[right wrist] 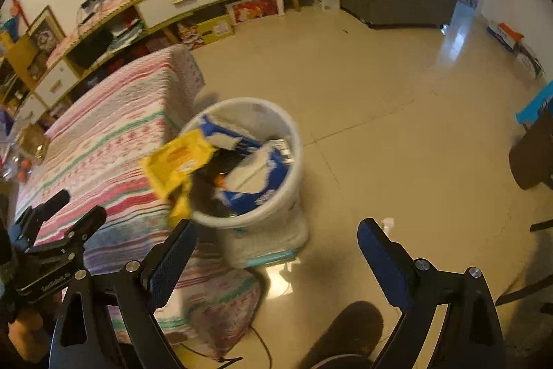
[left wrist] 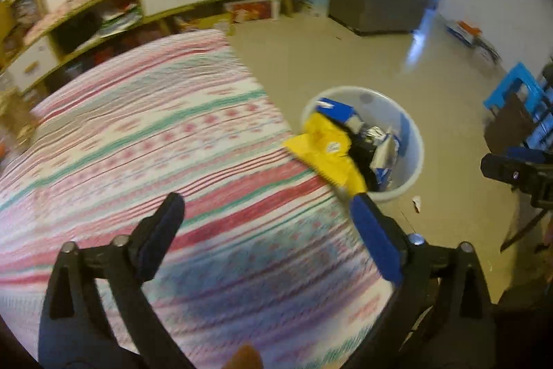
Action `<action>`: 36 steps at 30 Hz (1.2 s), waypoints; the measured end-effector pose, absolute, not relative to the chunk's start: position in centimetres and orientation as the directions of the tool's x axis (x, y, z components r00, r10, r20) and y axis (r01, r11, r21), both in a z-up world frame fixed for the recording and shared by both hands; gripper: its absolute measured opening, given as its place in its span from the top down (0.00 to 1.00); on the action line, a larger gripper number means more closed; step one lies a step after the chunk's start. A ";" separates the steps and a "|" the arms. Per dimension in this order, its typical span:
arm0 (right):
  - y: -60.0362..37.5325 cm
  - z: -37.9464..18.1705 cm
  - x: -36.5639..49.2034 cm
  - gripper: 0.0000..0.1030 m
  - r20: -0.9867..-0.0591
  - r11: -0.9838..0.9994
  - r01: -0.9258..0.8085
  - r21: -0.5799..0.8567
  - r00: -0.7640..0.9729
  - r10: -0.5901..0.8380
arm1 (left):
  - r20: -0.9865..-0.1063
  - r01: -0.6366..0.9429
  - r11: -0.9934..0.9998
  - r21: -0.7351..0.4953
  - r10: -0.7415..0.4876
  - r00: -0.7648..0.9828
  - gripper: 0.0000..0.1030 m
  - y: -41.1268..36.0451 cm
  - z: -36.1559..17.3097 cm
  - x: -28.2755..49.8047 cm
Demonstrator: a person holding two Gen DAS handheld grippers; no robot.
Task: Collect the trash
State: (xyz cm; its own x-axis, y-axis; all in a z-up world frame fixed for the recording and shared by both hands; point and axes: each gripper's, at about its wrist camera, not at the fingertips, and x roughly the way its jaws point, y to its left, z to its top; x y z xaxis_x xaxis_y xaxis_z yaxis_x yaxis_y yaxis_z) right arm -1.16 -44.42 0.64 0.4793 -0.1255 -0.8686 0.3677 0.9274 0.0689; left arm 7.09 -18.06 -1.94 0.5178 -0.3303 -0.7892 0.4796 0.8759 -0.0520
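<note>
Yellow wrapper [left wrist: 326,151] draped over the bin [left wrist: 411,140] rim, bed side, long axis toward left claw [left wrist: 268,217] (nearer). Both claws wide open, empty; right claw [right wrist: 276,234] too.

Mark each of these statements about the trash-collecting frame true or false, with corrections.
1. The left gripper is clamped on the yellow wrapper. False: its jaws stand wide open, nothing between them.
2. The white bin stands on the floor beside the striped cover. True.
3. The bin is empty. False: blue and white packaging lies inside.
4. The right gripper is open and holds nothing. True.
5. The yellow wrapper is at the bin's rim. True.
</note>
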 end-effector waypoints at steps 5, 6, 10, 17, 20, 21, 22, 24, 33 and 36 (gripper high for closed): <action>-39.3 1.9 -2.3 0.07 -0.834 0.952 0.301 0.048 0.537 -0.127 | -0.778 0.366 0.931 -0.013 -0.239 0.581 0.01 -12.4 -0.5 4.9; -38.2 2.0 -2.6 0.07 -0.827 0.958 0.284 0.044 0.548 -0.124 | -0.775 0.346 0.938 -0.002 -0.220 0.593 0.01 -11.3 -0.3 4.4; -34.3 3.1 -3.4 0.07 -0.774 0.979 0.206 0.008 0.620 -0.124 | -0.748 0.260 0.965 0.023 -0.156 0.645 0.01 -7.2 0.6 2.6; -29.3 4.1 -4.8 0.01 -0.628 0.987 0.124 -0.098 0.762 -0.158 | -0.671 0.162 0.986 0.048 -0.089 0.736 0.01 -3.9 1.7 0.3; -28.1 3.2 -4.6 0.00 -0.606 0.984 0.105 -0.145 0.777 -0.172 | -0.633 0.129 0.989 0.075 -0.052 0.773 0.01 -3.6 1.4 -0.2; -27.9 3.0 -4.6 0.00 -0.605 0.983 0.102 -0.151 0.777 -0.174 | -0.636 0.123 0.990 0.071 -0.050 0.770 0.01 -3.5 1.1 -0.2; -27.6 2.8 -4.6 0.00 -0.606 0.984 0.100 -0.150 0.777 -0.171 | -0.643 0.121 0.991 0.059 -0.055 0.764 0.01 -3.3 0.9 -0.1; -27.5 2.7 -4.8 0.00 -0.610 0.987 0.096 -0.125 0.778 -0.153 | -0.660 0.117 0.992 0.035 -0.065 0.749 0.01 -2.9 0.4 0.0; -27.0 1.9 -4.8 0.00 -0.622 0.989 0.084 -0.123 0.770 -0.143 | -0.663 0.097 0.995 0.003 -0.071 0.745 0.01 -2.2 0.1 0.0; -26.5 1.9 -5.0 0.00 -0.616 0.987 0.069 -0.143 0.775 -0.144 | -0.654 0.089 0.996 -0.004 -0.070 0.753 0.01 -1.9 0.2 -0.2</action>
State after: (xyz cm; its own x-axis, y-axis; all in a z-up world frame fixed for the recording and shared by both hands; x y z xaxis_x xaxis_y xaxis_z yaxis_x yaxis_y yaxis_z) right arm -5.01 -26.52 1.87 0.7746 -0.1439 -0.6158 0.0695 0.9872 -0.1432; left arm -0.21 -1.95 0.23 0.7531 -0.0702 -0.6542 0.0895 0.9960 -0.0039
